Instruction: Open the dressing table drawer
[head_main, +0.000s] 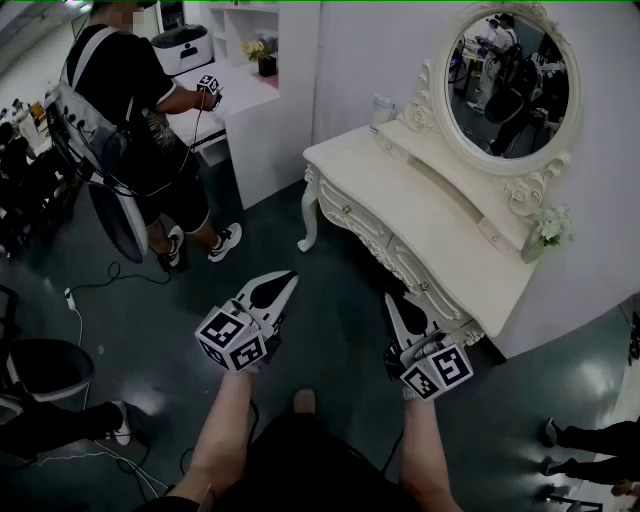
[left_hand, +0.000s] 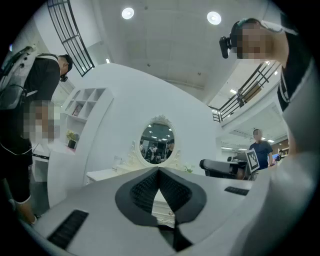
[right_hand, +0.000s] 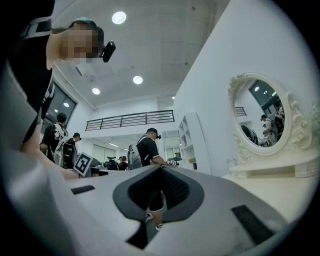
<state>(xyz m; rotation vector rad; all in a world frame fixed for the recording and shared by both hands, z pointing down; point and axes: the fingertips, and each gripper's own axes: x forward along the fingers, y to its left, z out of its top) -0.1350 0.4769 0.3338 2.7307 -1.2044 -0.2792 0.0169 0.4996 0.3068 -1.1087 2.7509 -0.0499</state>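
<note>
Two grippers (head_main: 289, 278) (head_main: 391, 302), one dressing table (head_main: 430, 215), one mirror (head_main: 510, 85).

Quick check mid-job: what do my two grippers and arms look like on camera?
The left gripper and right gripper both have pale grey, pointed fingers lined with black ribbed pads. Each carries a cube covered in black-and-white square markers. No sleeves reach the forearms, and the clothing below them looks black.

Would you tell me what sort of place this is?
Probably a staged furniture set inside a large hall: an ornate dressing table with oval mirror, another person with a backpack, and a mezzanine railing.
</note>
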